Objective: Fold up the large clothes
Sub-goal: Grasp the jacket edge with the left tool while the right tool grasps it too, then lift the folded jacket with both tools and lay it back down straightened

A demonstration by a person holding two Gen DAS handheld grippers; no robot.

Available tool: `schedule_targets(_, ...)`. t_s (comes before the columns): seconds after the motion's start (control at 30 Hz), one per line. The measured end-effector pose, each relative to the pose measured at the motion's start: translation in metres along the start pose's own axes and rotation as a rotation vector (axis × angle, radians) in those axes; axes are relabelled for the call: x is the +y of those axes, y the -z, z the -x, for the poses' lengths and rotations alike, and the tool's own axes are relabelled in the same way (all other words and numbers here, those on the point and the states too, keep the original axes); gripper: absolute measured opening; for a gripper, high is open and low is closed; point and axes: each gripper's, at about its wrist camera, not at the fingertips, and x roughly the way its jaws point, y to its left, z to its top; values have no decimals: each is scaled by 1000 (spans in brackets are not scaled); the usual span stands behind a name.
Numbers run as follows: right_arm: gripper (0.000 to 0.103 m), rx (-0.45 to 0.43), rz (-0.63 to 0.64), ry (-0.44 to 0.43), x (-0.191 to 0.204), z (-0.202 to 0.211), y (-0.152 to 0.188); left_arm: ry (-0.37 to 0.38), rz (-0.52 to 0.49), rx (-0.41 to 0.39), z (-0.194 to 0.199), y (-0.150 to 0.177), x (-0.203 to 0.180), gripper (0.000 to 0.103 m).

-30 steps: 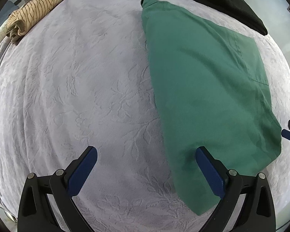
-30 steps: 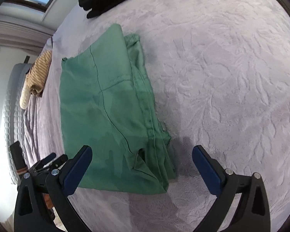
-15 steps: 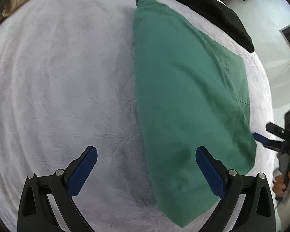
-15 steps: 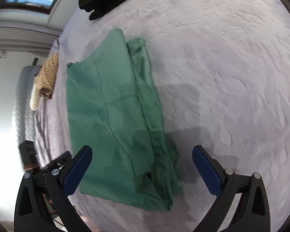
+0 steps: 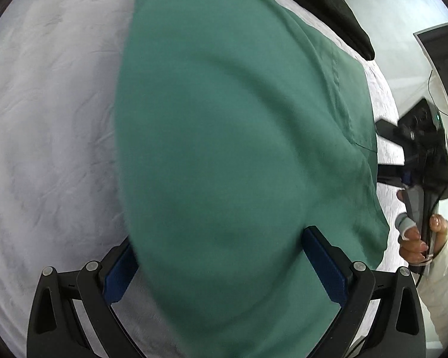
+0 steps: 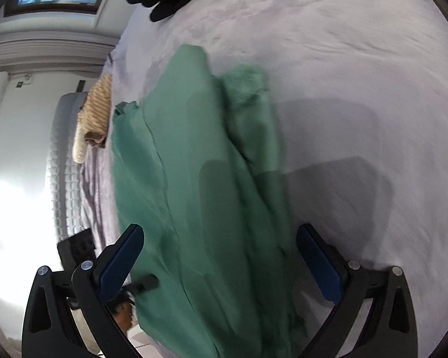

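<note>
A folded green garment lies on the pale lavender bedspread and fills most of the left wrist view. Its near end reaches between the spread blue fingers of my left gripper, which is open and low over the cloth. In the right wrist view the green garment runs lengthwise, with a bunched edge along its right side. My right gripper is open, and the garment's near end lies between its fingers. A hand holds the right gripper at the garment's right edge.
A black garment lies past the far end of the green one, and a striped beige garment sits near the bed's edge. A monitor stands off the bed. Bare bedspread spreads to the right.
Both grippers have moved in and down toward the green garment, which now looks much larger and reaches between their fingers. Both have stayed open.
</note>
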Motion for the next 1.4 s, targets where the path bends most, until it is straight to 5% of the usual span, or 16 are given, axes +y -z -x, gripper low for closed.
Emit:
schedule_targets(0.2,102,-23,-47,-26,2,-18,-14,6,6,1,0,-1,2,102)
schedule_targets(0.27,100,-28,-71,-23,1,-18,-16,1,-5,-5,0,-3,-4,92)
schedule_targets(0.4,37,-34,-92,26,-4,-16,-14,-21,-35,-33,11,1,-5,65)
schedule_targets(0.5,22,-64,-89,-32,1,-8,-9,-1,-50,-55,29,5,-1,48)
schedule_targets(0.73,19,-105,-94,-193,31,14,9,68,-92,-103,80,20,-2,42)
schedule_targets(0.93,19,-108,-53,-219,66,28,42,97,-125,-115,128,51,13,42)
schedule_targets(1.4,19,-55,-135,-262,117,-34,183,59,-126,-22,220,188,114,42)
